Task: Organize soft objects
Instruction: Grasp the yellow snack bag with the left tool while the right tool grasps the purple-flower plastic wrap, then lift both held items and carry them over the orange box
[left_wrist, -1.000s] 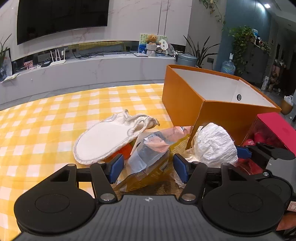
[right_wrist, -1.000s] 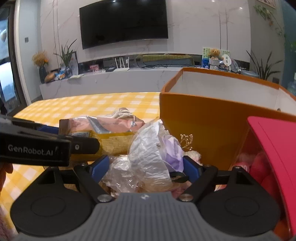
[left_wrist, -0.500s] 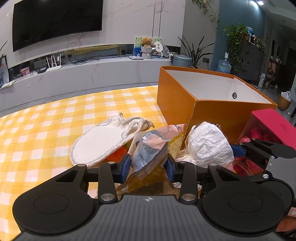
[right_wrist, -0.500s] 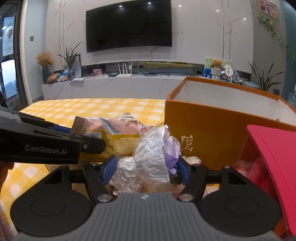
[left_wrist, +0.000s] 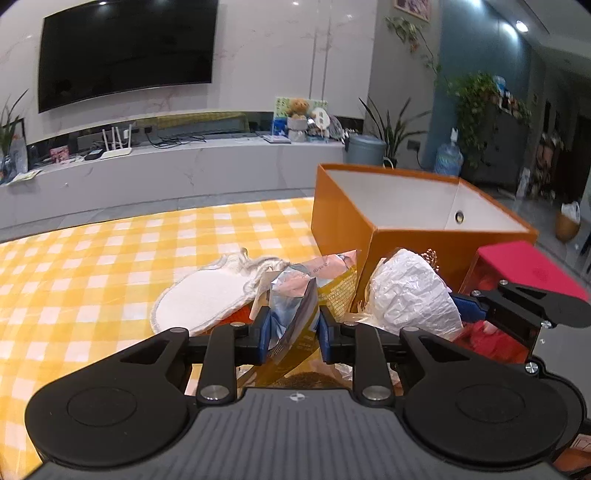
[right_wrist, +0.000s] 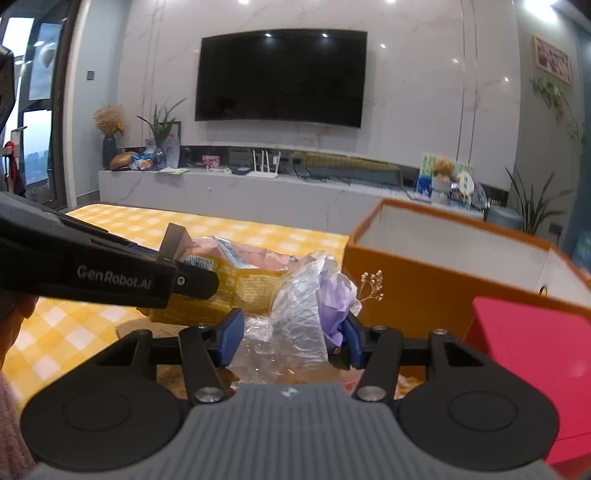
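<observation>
My left gripper (left_wrist: 291, 338) is shut on a yellow and pink snack bag (left_wrist: 295, 314), held off the checked table (left_wrist: 92, 258). It also shows in the right wrist view (right_wrist: 236, 284) with the left gripper's fingers (right_wrist: 177, 269) on it. My right gripper (right_wrist: 291, 338) is shut on a wrapped bouquet (right_wrist: 306, 314) of clear plastic and purple paper; it also shows in the left wrist view (left_wrist: 410, 295). A white slipper (left_wrist: 207, 299) lies on the table. An open orange box (left_wrist: 406, 221) stands just behind both items.
A red-lidded box (left_wrist: 524, 273) holding red things sits at the right, also in the right wrist view (right_wrist: 532, 354). A TV wall and a long white counter (left_wrist: 166, 170) lie beyond the table.
Both grippers closed: the left on the snack bag, the right on the bouquet. Both items have lifted slightly and the views tilted up.
</observation>
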